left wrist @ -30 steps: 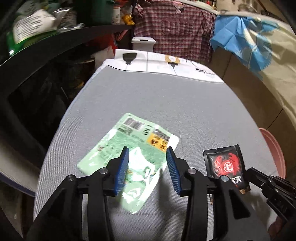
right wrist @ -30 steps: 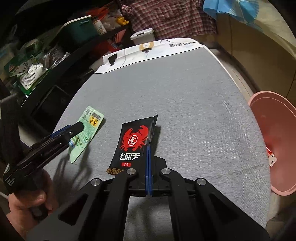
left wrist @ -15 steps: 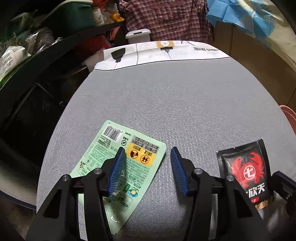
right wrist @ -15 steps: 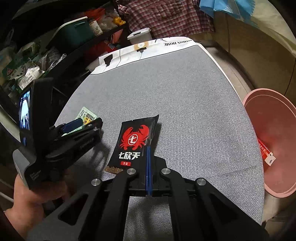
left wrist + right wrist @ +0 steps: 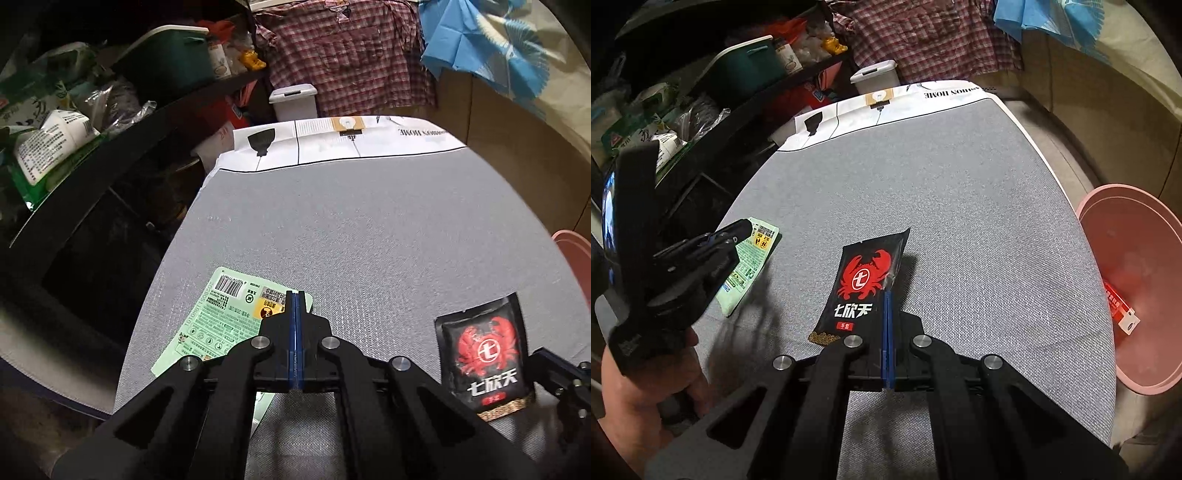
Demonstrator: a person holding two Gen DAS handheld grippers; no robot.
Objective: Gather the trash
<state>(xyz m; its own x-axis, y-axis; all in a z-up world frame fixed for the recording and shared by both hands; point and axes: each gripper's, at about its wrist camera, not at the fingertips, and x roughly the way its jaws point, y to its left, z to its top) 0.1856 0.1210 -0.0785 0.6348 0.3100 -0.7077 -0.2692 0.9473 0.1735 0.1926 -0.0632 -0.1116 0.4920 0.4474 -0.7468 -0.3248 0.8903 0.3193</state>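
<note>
A light green wrapper (image 5: 221, 314) lies at the left edge of the grey table (image 5: 351, 229). My left gripper (image 5: 295, 295) is shut on its right edge. From the right wrist view the green wrapper (image 5: 753, 254) shows under the left gripper (image 5: 738, 230). A black packet with a red crab (image 5: 868, 280) lies flat in the middle front. My right gripper (image 5: 888, 295) is shut on the packet's right edge. The black packet also shows at the right in the left wrist view (image 5: 484, 354).
A pink bin (image 5: 1137, 280) with a red-and-white scrap (image 5: 1121, 306) inside stands on the floor right of the table. A dark shelf (image 5: 92, 147) with bags and boxes runs along the left. A white lidded bin (image 5: 293, 101) and hanging checked shirts (image 5: 351, 55) are behind.
My left gripper was open over the green wrapper and has closed on its right edge. My right gripper stays shut on the black packet, which has hardly moved.
</note>
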